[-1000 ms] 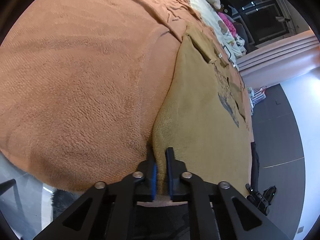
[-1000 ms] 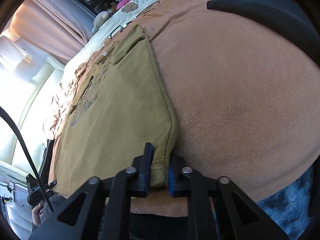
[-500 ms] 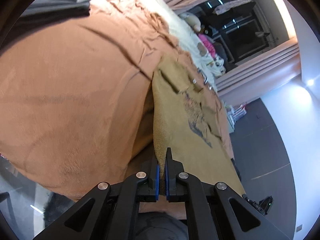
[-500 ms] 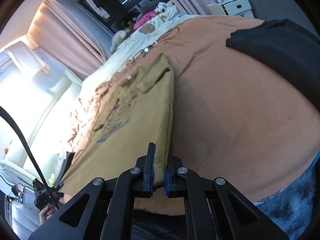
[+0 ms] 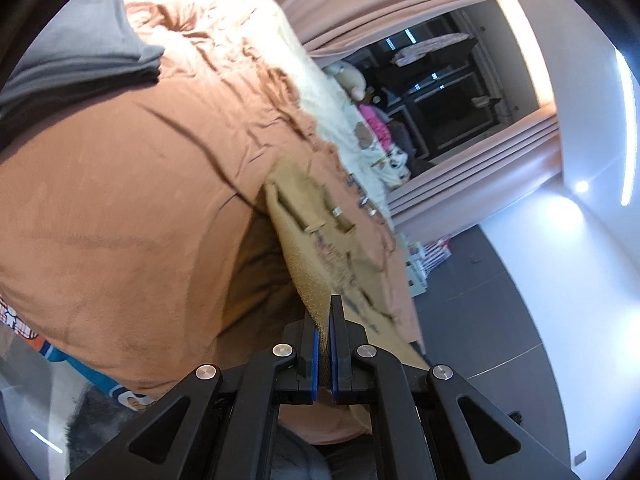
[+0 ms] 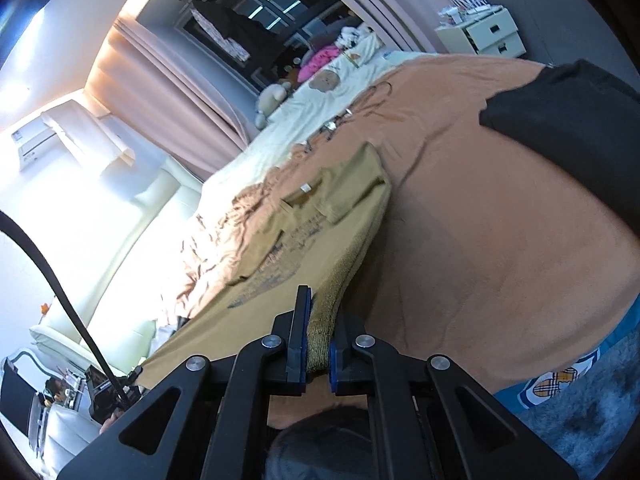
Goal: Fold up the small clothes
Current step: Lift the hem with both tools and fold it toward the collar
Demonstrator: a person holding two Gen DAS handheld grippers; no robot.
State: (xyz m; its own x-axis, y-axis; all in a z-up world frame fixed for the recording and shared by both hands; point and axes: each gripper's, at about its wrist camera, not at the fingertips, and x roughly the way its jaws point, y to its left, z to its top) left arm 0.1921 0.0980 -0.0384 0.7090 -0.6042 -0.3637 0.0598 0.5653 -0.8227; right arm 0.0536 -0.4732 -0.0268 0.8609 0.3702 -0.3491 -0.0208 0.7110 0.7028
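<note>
A small olive-tan T-shirt (image 5: 320, 248) with a dark print lies lengthwise on an orange-brown blanket (image 5: 120, 200). Its near hem is raised off the blanket and casts a shadow beneath. My left gripper (image 5: 325, 312) is shut on the hem's left corner. My right gripper (image 6: 320, 308) is shut on the T-shirt's (image 6: 288, 240) right hem corner, with ribbed fabric bunched between the blue pads. The far end, with collar and sleeves, still rests on the blanket (image 6: 480, 220).
A folded grey garment (image 5: 80, 60) lies at the blanket's far left, and a black garment (image 6: 572, 120) at the right. Cream bedding with soft toys (image 6: 320, 80) lies beyond. A white drawer unit (image 6: 492, 32) stands far right. A cable (image 6: 60, 280) crosses the right view.
Both grippers have risen with the T-shirt's hem, lifting the near end off the blanket. The jaws have closed tighter on the fabric. More of the room shows behind.
</note>
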